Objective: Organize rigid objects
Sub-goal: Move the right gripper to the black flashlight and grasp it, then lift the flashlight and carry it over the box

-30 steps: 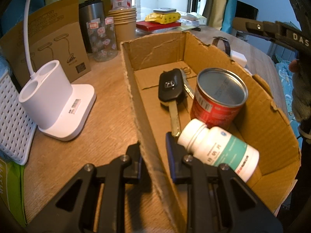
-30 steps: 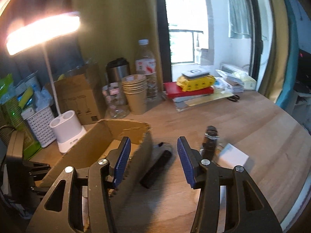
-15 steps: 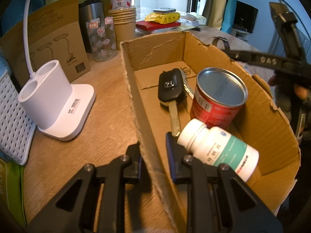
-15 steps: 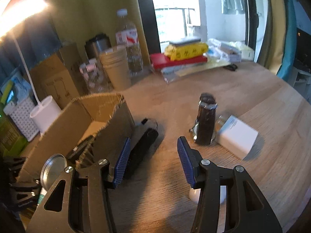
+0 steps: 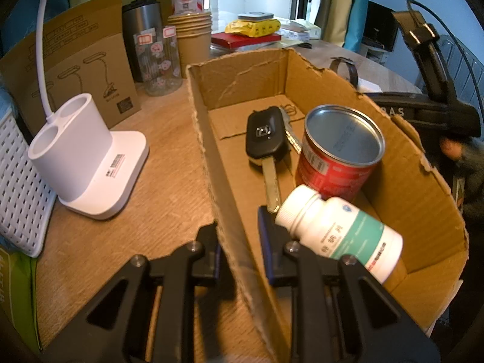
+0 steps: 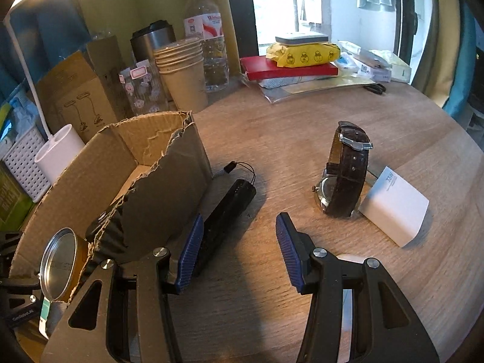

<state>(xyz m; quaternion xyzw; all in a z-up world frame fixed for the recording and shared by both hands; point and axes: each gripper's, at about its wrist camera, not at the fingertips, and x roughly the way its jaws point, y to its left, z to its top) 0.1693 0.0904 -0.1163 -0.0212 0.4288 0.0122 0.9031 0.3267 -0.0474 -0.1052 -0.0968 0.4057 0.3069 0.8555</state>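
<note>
The left tongs point(image 5: 239, 251) are clamped on the near side wall of the cardboard box point(image 5: 417, 187), one pad outside and one inside. Inside the box lie a car key point(image 5: 266, 139), an upright red can point(image 5: 338, 154) and a white pill bottle point(image 5: 341, 233) on its side, filling the near end; the far end of the floor is bare. To the box's left, a strip of tabletop point(image 5: 157, 199) separates it from a white lamp base point(image 5: 87, 157).

The right tongs point(image 6: 236, 242) stand apart with nothing between the pads, over open tabletop. A black bar-shaped thing point(image 6: 230, 208) lies just beside the box's torn outer wall, close to the left pad. A watch point(image 6: 345, 178) stands on edge touching a white charger point(image 6: 396, 205), near the right pad.

Compared with a second ago, the right tongs have dropped lower and nearer the black thing and the watch; the left tongs have not shifted.
</note>
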